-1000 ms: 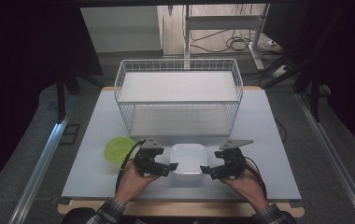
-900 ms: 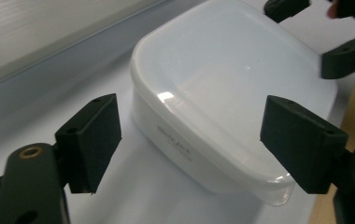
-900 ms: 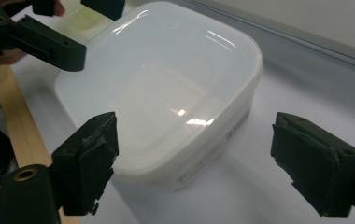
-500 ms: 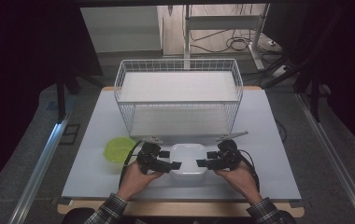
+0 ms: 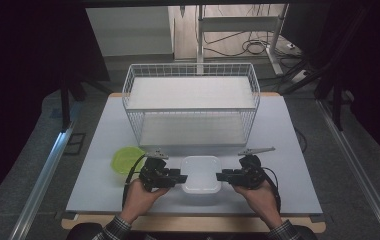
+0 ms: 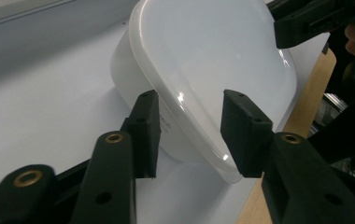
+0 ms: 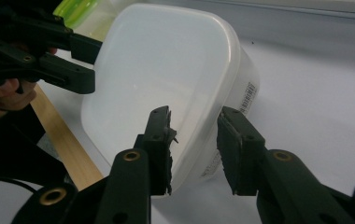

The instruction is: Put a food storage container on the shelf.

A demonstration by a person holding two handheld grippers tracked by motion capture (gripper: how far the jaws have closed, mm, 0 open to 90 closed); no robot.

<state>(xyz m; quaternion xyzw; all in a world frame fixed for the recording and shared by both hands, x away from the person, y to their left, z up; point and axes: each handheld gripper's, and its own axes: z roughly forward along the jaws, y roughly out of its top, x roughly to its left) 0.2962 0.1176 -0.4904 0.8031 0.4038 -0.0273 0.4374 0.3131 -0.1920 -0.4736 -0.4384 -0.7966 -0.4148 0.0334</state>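
A white translucent plastic container (image 5: pixel 201 172) stands open-topped on the pale table (image 5: pixel 278 150) near its front edge. My left gripper (image 5: pixel 180 177) is at its left side and my right gripper (image 5: pixel 221 176) at its right side. In the left gripper view my left gripper (image 6: pixel 189 133) straddles the container (image 6: pixel 213 60) rim, one pad outside the wall and one over the inside, with a gap still showing. My right gripper (image 7: pixel 194 144) straddles the opposite wall of the container (image 7: pixel 166 60) the same way. Both pairs of jaws have just been closing.
A green round lid or dish (image 5: pixel 125 159) lies on the table just left of my left hand. A white wire basket (image 5: pixel 193 107) with two levels stands behind the container at mid-table. The table's wooden front edge (image 5: pixel 193 222) runs close under both wrists.
Both grippers' jaws have narrowed around the container's left and right walls. The hands have stayed almost in place, and the container has not moved.
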